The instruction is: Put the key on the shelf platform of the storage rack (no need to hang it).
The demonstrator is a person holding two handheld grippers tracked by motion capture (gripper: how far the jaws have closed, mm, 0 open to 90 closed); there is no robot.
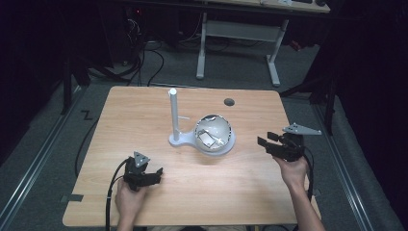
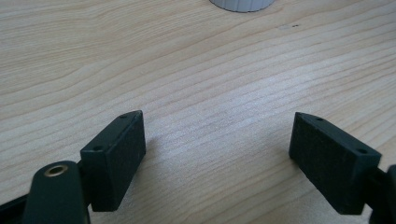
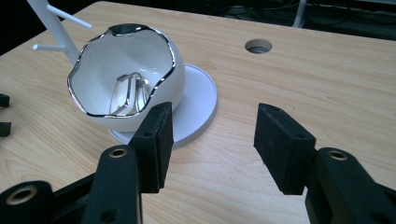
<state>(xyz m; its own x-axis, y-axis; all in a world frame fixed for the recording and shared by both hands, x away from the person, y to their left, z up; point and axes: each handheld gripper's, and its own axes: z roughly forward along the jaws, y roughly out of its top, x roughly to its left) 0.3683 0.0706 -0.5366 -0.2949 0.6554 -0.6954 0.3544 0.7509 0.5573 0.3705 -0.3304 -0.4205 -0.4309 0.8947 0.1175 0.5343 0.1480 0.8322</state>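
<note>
Reaching with my right tongs [image 1: 267, 142], spread and empty, I risk tipping the bowl [image 1: 213, 133] at nine o'clock; left tongs [image 1: 155, 174] are spread too.

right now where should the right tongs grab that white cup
Probably the wavy silver rim of the cup on the side nearest the right tongs. The cup lies tilted on its saucer, mouth toward that side, so one pad can slip inside and one outside the thin wall.
</note>
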